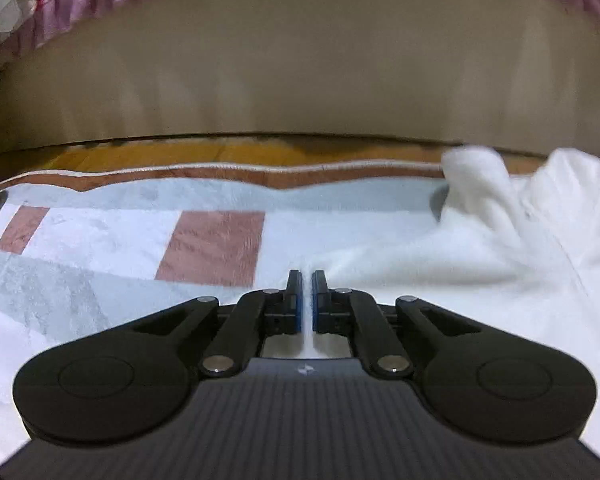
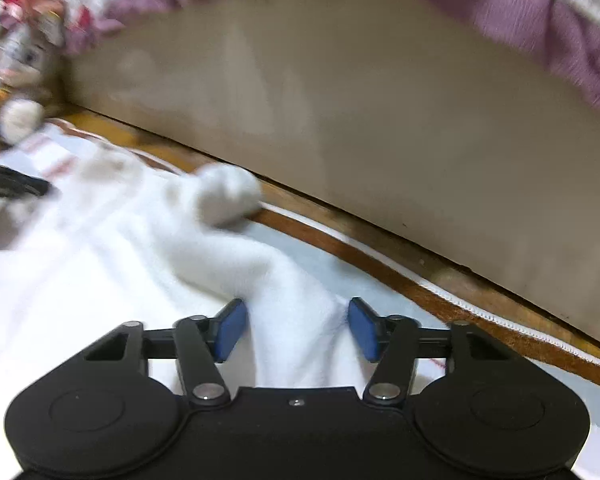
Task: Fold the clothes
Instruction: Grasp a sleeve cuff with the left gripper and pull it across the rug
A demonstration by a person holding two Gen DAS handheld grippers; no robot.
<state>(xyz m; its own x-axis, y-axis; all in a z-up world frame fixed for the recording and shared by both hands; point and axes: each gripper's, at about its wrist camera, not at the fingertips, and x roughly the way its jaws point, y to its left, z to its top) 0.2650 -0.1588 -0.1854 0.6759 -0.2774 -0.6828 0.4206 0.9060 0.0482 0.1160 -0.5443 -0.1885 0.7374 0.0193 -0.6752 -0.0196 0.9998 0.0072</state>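
Covering the floor: a plush blanket [image 1: 100, 248] with pale blue, white and dusty-pink blocks, brown-edged with white piping, fills the lower half of the left wrist view; orange-brown wood floor [image 1: 228, 152] shows just beyond its border.
Backdrop: a plain beige panel [image 1: 300, 72] spans the middle of both views, with a purple ruffle [image 1: 80, 4] of red-and-white bedding along the top.
Upper left clutter: blurred toys [image 2: 24, 56] sit in the upper left of the right wrist view; details cannot be made out.
Garment: a white fleece garment [image 1: 480, 248] lies on the blanket, at the right of the left wrist view and across the centre and left of the right wrist view, its fluffy end [image 2: 228, 196] bunched near the blanket's border.
Left gripper [image 1: 307, 300]: low over the blanket, its 2 blue-padded fingers nearly together, pinching a thin white edge of the garment.
Right gripper [image 2: 298, 328]: tilted, fingers spread wide, a ridge of white fleece rising between the pads [image 2: 232, 330] without being clamped.
Texture: soft pile on both fabrics; matte black linkages on the grippers.
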